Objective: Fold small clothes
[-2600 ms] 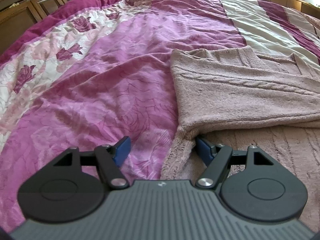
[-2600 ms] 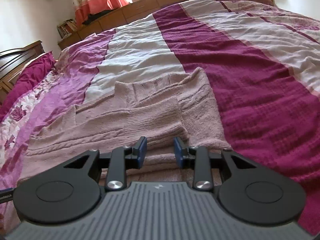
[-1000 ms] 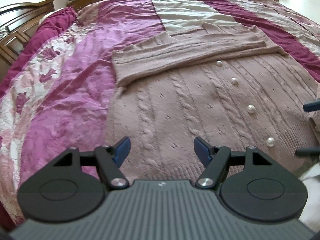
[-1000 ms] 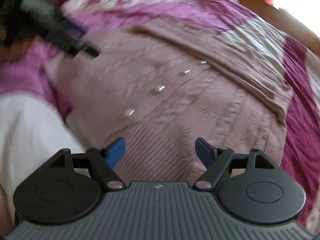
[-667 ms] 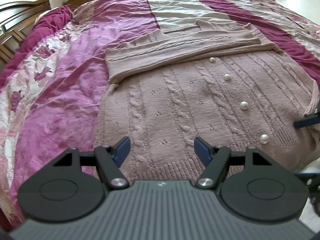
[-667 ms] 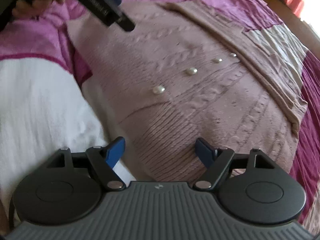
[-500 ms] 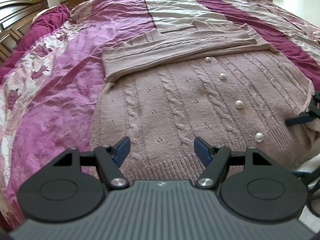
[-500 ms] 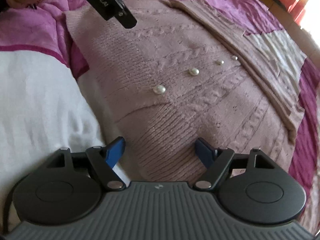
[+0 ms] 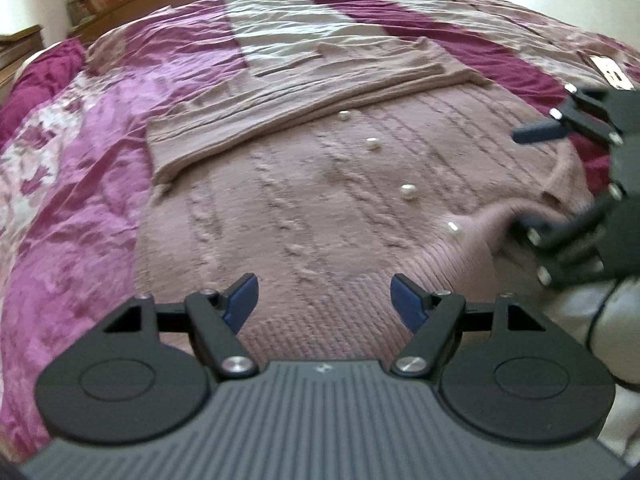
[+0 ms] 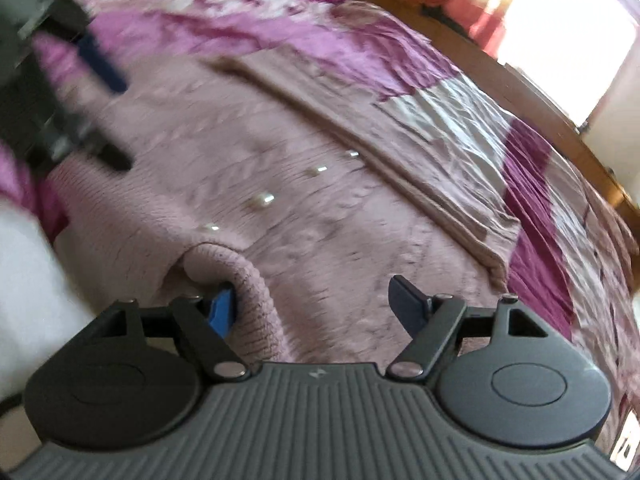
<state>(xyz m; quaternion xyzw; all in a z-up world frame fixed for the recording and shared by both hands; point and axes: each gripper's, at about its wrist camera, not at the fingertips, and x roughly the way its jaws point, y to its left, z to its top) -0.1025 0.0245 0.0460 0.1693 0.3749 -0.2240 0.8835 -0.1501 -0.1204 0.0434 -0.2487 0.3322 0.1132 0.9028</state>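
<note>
A dusty-pink cable-knit cardigan [image 9: 304, 184] with pearl buttons [image 9: 409, 192] lies flat on the bed, its sleeves folded across the top. My left gripper [image 9: 324, 300] is open just above the ribbed hem, holding nothing. My right gripper [image 10: 316, 304] is open at the hem's right corner; its left finger is under a lifted fold of the hem [image 10: 244, 280], which drapes over it. The right gripper also shows in the left wrist view [image 9: 532, 176], and the left gripper in the right wrist view [image 10: 108, 116].
The bed has a purple, magenta and cream quilt [image 9: 80, 184]. A wooden headboard and shelf [image 9: 120, 12] run along the far side. White fabric [image 10: 32, 280] lies at the near edge by the hem. A bright window [image 10: 568, 20] is beyond the bed.
My right gripper has pushed in at the hem's corner and its left finger has slid under the hem, lifting a fold. My left gripper has moved slightly forward over the hem, still open.
</note>
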